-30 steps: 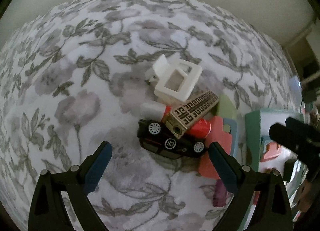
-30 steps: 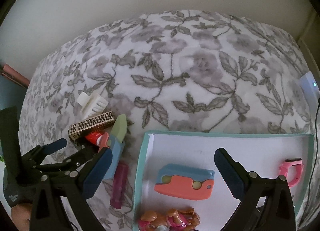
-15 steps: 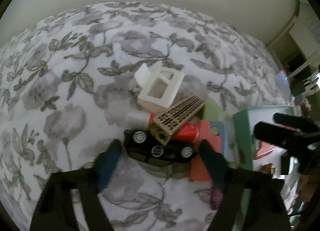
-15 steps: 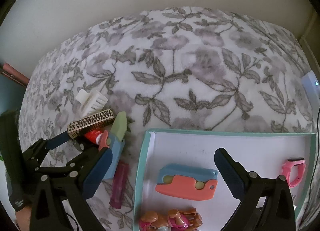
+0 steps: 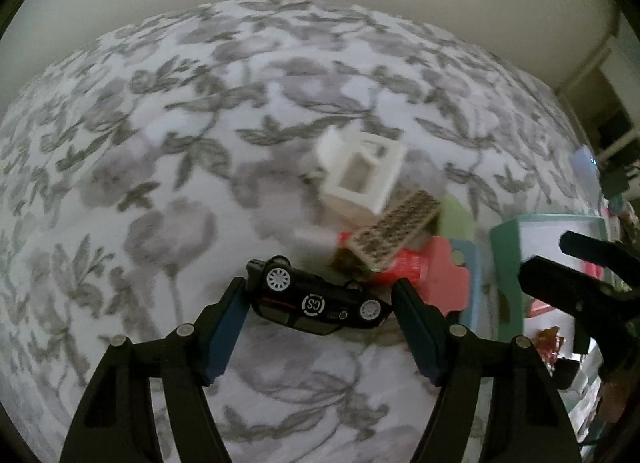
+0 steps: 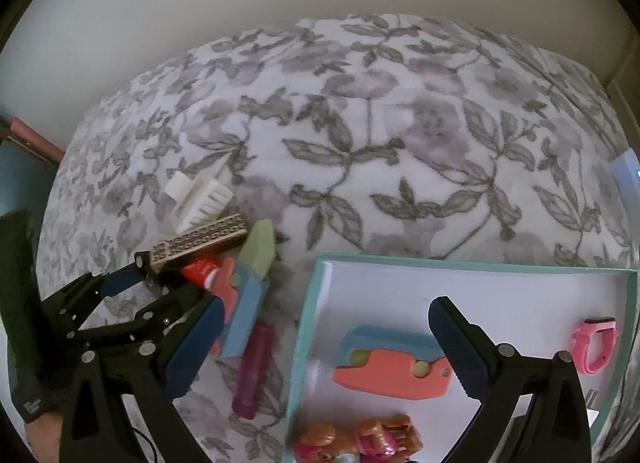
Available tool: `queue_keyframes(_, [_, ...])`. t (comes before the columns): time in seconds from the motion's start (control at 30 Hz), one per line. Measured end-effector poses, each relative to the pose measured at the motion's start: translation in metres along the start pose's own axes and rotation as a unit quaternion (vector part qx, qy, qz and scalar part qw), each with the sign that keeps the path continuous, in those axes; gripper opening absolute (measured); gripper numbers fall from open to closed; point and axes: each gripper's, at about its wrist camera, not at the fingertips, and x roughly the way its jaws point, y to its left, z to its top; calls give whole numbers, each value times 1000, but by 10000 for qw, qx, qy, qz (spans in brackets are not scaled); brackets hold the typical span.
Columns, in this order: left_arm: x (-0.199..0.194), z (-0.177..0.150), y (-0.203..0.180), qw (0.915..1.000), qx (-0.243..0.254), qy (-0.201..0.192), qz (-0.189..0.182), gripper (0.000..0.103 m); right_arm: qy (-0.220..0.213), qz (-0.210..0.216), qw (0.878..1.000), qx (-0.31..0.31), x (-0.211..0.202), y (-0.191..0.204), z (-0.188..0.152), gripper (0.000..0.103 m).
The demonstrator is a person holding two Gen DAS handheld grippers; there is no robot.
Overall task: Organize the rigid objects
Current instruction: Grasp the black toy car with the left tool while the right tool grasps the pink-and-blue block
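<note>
The left gripper (image 5: 318, 305) has just closed its fingers on the toy car (image 5: 316, 299), gripping it end to end by its long axis (right gripper (image 6: 324, 339) released, over the tray (image 6: 316, 275)).

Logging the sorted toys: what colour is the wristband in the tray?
Pink wristband with a dark edge, clearest in the right wrist view.

Floral bedspread (image 6: 400, 167), teal tray (image 6: 308, 327), toy pile (image 6: 224, 263), purple tube (image 6: 256, 371)
</note>
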Motion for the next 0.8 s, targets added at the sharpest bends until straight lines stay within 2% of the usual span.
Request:
queue_keyframes(0.23, [-3, -5, 32, 9977, -592, 211, 265, 74, -29, 103, 9994, -332, 4, 28, -3, 102])
queue_keyframes(0.4, [-6, -9, 51, 9955, -835, 229, 396, 74, -13, 160, 9976, -669, 10, 50, -8, 93])
queue_keyframes(0.57, [-10, -11, 58, 9952, -898, 163, 345, 74, -51, -211, 9952, -959, 16, 62, -12, 90])
queue_keyframes(0.73, [-6, -9, 58, 9948, -926, 170, 381, 74, -174, -171, 9947, -998, 7, 62, -10, 82])
queue_keyframes(0.8, [-1, -7, 57, 9947, -946, 182, 370, 74, -196, -127, 9943, -1039, 5, 64, -11, 82])
